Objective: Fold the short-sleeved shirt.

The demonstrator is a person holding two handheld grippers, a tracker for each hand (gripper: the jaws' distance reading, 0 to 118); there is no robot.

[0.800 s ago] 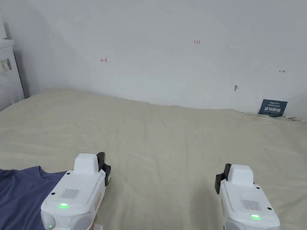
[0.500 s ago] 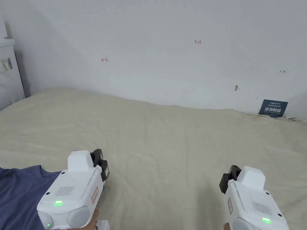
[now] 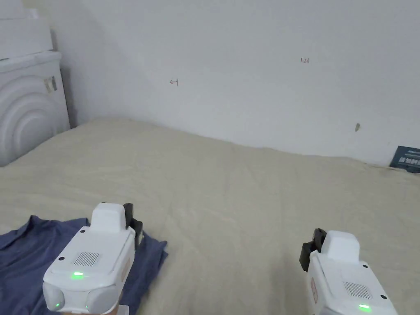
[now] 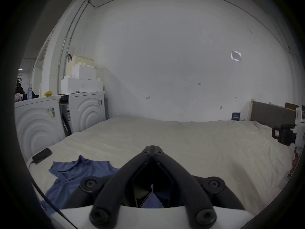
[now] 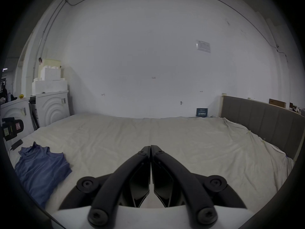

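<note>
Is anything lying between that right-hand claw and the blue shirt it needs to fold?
Nothing visible. Bare cream bed sheet lies between the right gripper and the blue shirt. The left gripper hovers at the shirt's near edge.

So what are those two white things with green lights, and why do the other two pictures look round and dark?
Those are grabbing tools, one in each of a person's hands: the left gripper and the right gripper. The top picture comes from a camera on the person's head. The round pictures come from cameras riding on each tool, looking past its black jaws. Both pairs of jaws are closed and hold nothing. A blue shirt lies crumpled on the cream bed, by the left gripper. A black phone lies near it.
</note>
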